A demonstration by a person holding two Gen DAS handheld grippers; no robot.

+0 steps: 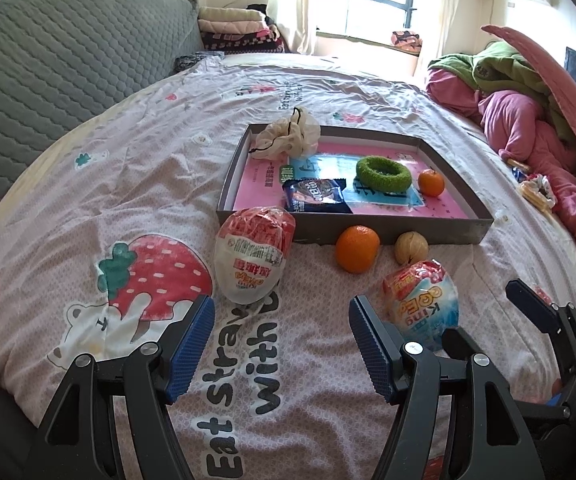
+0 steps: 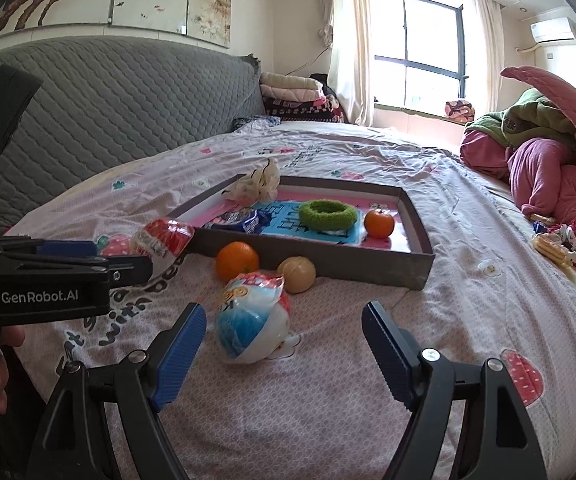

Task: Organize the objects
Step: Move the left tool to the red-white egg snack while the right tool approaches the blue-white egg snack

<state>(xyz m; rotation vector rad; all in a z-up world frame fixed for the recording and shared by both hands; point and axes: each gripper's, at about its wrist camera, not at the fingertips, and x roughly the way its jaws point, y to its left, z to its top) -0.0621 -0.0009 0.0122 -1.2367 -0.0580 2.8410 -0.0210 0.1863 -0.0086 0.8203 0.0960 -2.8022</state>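
Both grippers, left and right, hang released. Right's nearest target, the blue-and-white crinkly plastic-wrapped egg toy, looks light, slippery, crushable; pinch its widest middle gently.

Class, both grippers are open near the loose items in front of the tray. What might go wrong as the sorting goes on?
1. The orange and tan ball are round and sit on soft, wrinkled bedding; a nudge may roll them.
2. The blue egg has loose crinkly wrap, so the right gripper might pinch film only.
3. The left gripper works close beside the right; they could collide.
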